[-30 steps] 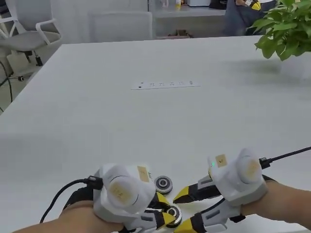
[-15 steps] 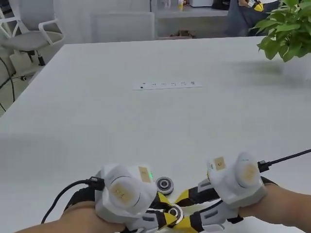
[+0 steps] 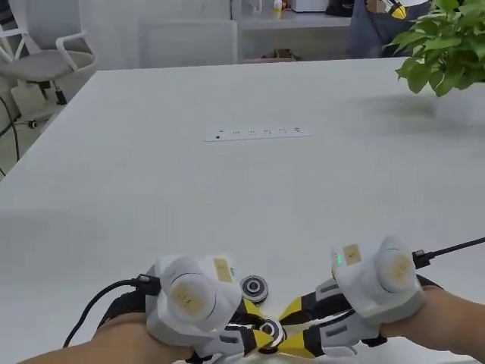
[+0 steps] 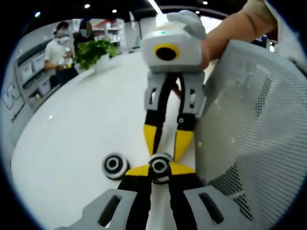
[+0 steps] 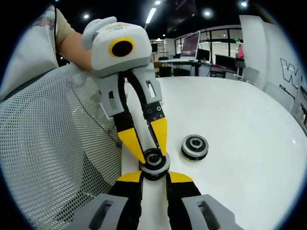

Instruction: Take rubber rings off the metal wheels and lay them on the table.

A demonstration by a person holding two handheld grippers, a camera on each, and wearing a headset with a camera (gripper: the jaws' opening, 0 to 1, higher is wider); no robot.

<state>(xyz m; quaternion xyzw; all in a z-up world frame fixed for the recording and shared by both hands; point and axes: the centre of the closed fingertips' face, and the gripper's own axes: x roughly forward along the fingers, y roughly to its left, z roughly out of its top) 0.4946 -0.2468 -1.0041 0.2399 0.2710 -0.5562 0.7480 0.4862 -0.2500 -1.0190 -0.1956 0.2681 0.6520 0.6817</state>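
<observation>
Yellow tips of the left gripper [image 4: 159, 171] are clenched on a small metal wheel [image 4: 160, 164], one tip on each side of it. The right gripper [image 4: 166, 143] comes at the same wheel from the opposite side and is also closed on it, so the four tips meet around it. In the head view this sits at the bottom centre of the frame, just above the white table [image 3: 250, 189]. The dark ring round the held wheel is on it.

A second wheel [image 5: 195, 146] lies flat on the table just beside the tips, touched by neither gripper, with its dark outer ring on. In the head view it lies just above the held wheel.

Further out, a socket strip [image 3: 258, 133] is set in the middle of the table. A green plant [image 3: 443, 42] stands at the upper right and an office chair [image 3: 45, 53] at the upper left.
</observation>
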